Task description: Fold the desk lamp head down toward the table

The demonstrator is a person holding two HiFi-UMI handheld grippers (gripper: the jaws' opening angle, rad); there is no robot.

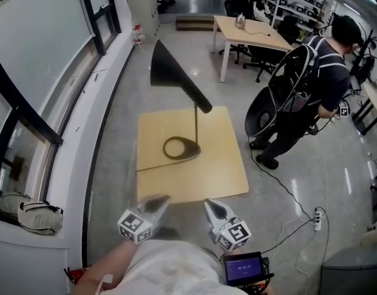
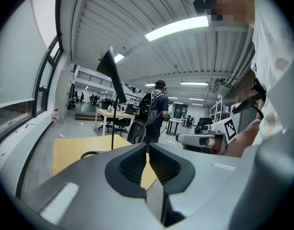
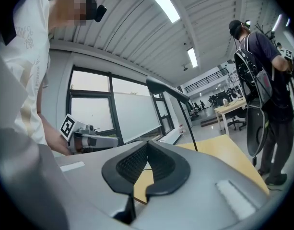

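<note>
Left gripper (image 1: 160, 201), right gripper (image 1: 211, 206), both closed; one desk lamp (image 1: 170, 69), one table (image 1: 219, 171).

No text is showing clearly enough to read. The small screen (image 1: 242, 267) at the head view's bottom edge is displaying pale characters too small to make out. The left cube (image 1: 134, 225) on the left hand-held gripper (image 1: 158, 201) and the right cube (image 1: 235, 233) on the right hand-held gripper (image 1: 213, 208) are carrying only black-and-white square markers. Faint print on the shirt (image 3: 27, 32) is staying illegible.
</note>
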